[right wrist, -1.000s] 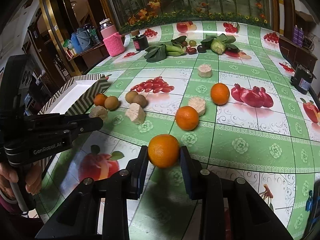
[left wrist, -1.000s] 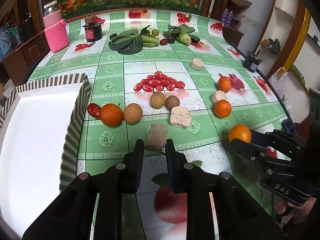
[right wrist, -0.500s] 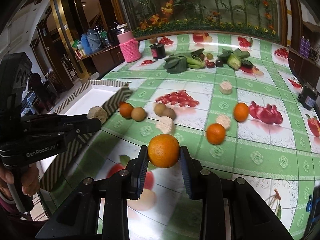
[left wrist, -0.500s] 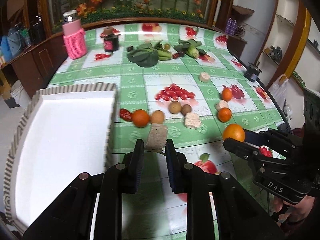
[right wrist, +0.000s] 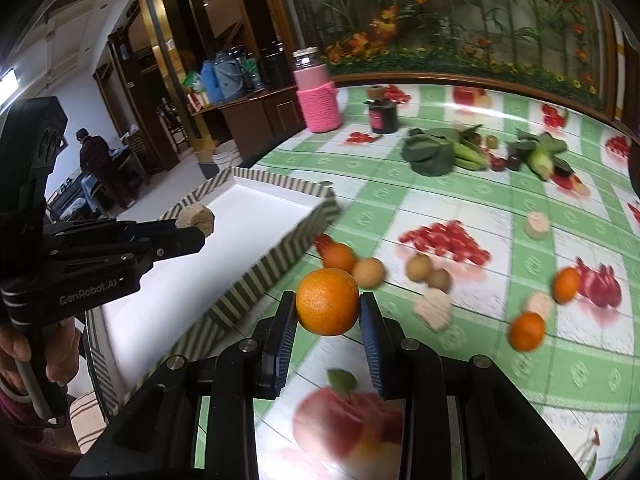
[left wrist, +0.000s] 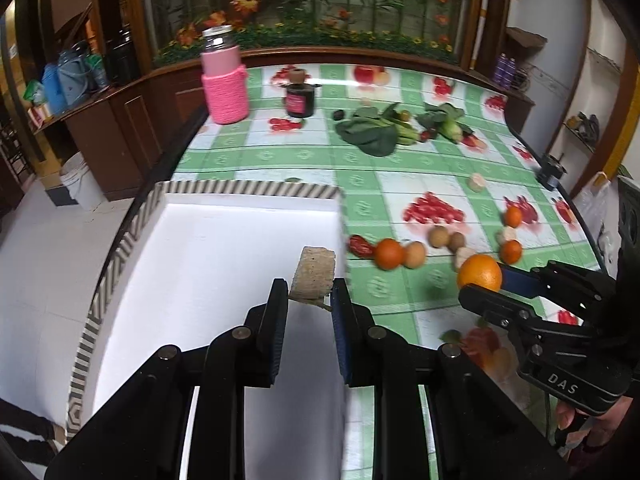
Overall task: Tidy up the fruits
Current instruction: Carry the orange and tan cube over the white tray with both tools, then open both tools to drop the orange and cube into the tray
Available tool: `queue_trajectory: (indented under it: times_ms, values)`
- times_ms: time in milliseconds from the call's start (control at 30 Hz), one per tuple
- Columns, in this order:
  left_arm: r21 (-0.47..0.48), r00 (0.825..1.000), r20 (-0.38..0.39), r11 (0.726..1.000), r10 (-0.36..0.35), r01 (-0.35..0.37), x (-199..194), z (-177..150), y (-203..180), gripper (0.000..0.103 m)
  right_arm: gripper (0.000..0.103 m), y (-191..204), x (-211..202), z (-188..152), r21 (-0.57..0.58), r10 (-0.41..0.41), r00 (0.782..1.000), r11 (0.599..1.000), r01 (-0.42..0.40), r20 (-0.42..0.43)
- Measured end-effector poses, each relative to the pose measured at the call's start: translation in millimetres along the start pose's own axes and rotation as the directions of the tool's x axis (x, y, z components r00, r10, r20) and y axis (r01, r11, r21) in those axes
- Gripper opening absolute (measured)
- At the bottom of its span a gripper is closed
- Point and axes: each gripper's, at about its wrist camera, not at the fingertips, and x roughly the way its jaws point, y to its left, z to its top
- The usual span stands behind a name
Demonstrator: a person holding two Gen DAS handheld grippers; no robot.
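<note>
Our left gripper [left wrist: 309,294] clenches a beige spongy block [left wrist: 314,272] over the white striped-rimmed tray [left wrist: 240,190] at the table's left edge; our right gripper [right wrist: 328,314] grips a round orange [right wrist: 327,301] above the green checked tablecloth [right wrist: 460,200].

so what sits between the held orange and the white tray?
In the right wrist view, only bare tablecloth lies between the orange and the tray, up to its striped wall.

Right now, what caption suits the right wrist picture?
Right tongs grip an orange beside the striped tray.
</note>
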Motion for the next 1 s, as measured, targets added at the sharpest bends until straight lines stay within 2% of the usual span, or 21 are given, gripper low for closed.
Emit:
queue_trajectory:
  times_ms: [467, 733, 867, 1000]
  values:
    - [-0.095, 0.998, -0.046, 0.995, 0.037, -0.041, 41, 14, 54, 0.019, 0.032, 30, 49, 32, -0.068, 0.047, 0.998, 0.996, -0.05, -0.044]
    - [-0.149, 0.994, -0.098, 0.986, 0.056, -0.07, 75, 18, 79, 0.019, 0.032, 47, 103, 58, -0.124, 0.065, 0.992, 0.989, -0.079, -0.11]
    - [-0.166, 0.99, -0.126, 0.982, 0.07, -0.091, 87, 15, 86, 0.019, 0.032, 57, 127, 62, -0.159, 0.07, 0.986, 0.983, -0.094, -0.153]
    - [-0.2, 0.987, -0.153, 0.976, 0.054, -0.084, 96, 11, 95, 0.019, 0.032, 63, 144, 61, -0.184, 0.06, 0.981, 0.978, -0.095, -0.183]
